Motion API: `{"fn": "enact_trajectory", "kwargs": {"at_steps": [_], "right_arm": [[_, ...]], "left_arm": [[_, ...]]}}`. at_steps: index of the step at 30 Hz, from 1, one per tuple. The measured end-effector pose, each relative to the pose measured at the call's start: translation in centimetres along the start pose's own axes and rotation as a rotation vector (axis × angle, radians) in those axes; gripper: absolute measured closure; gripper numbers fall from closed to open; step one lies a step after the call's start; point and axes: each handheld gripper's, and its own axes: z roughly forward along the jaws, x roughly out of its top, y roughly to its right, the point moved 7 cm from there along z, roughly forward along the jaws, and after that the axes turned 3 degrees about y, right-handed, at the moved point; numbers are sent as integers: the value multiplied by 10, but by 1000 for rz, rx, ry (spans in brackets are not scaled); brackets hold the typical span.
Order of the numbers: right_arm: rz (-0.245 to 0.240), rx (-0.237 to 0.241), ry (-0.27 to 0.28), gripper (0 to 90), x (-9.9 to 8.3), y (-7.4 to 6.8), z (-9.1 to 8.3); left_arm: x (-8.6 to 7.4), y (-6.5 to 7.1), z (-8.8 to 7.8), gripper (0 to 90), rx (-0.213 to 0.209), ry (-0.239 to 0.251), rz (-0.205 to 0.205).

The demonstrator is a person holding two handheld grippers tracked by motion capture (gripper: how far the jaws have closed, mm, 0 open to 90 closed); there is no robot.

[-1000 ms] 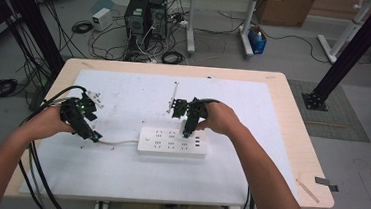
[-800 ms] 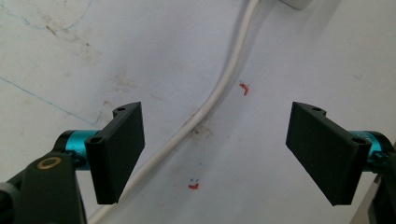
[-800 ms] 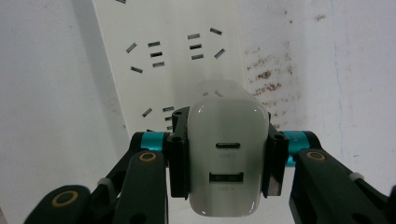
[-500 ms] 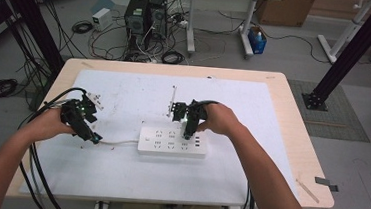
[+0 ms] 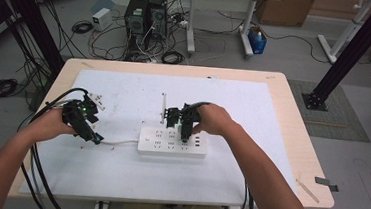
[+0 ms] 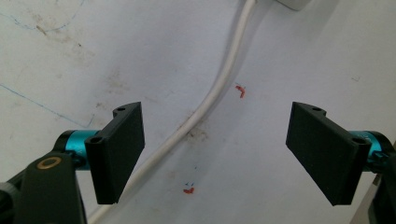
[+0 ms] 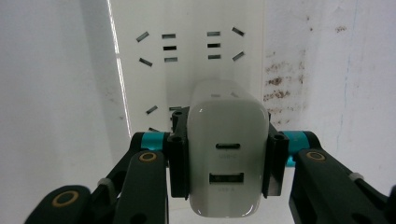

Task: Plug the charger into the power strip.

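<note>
Clamping white charger (image 7: 228, 149) over power strip (image 5: 172, 142), cord (image 6: 215, 93) nearby.

the charger (image 7: 228, 154) hides its own prongs and the sockets beneath it on the power strip (image 7: 187, 60), whose white cable (image 6: 212, 95) runs off the picture's top and bottom edges.

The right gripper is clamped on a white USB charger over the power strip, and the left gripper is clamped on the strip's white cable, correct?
Not quite: the left gripper is open, its jaws standing apart either side of the white cable, as the left gripper view shows. The rest holds.
</note>
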Motion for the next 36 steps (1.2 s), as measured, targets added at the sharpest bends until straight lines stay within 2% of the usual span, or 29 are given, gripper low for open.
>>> {"fn": "enact_trajectory", "kwargs": {"at_steps": [2,4,10,11,12,13,15,16,17,18,19,21,25,26,28,31,33,34,35,36], "right_arm": [[-17,-6,-10,626,3,0,1],[-5,0,-15,626,2,0,1],[-1,11,-7,627,3,2,2],[-2,11,-23,627,3,1,5],[-6,9,-12,627,3,1,5],[-6,6,-14,626,2,1,5],[-9,-2,-8,627,2,0,6],[-6,-2,-11,627,2,0,6],[-6,0,-19,627,2,0,5],[3,3,-18,627,2,-1,6],[-10,3,-10,627,3,1,7],[2,28,2,626,2,4,8],[68,92,47,624,0,7,10],[72,94,56,625,-1,8,10],[65,91,56,626,-1,7,11],[11,24,34,627,-1,3,13],[13,17,41,627,-2,2,14],[12,25,42,627,-1,2,15],[12,30,45,627,-1,2,15],[10,38,48,627,-2,3,16]], "left_arm": [[-1,1,0,196,-2,3,-4],[-1,2,1,196,-2,8,-17],[-1,2,1,196,-5,5,-14],[-1,3,1,196,-2,5,-12],[-1,2,0,196,-2,-10,6],[0,4,2,196,-5,8,-15],[-1,2,2,196,-6,-11,3],[0,3,3,196,-5,5,-18],[-1,1,2,196,-8,-5,-1],[0,1,2,196,-6,-6,-1],[0,2,2,196,-7,1,-6],[0,2,1,197,-6,-5,6],[-1,1,4,196,-13,1,-5],[-1,1,5,197,-16,-2,-5],[-1,1,6,196,-19,1,-8],[-1,0,7,197,-25,1,-5],[-1,-1,8,196,-25,-3,-4],[-1,-1,8,197,-26,3,-18],[-1,-2,8,196,-23,-4,-4],[0,-1,8,196,-25,7,-8]]}}
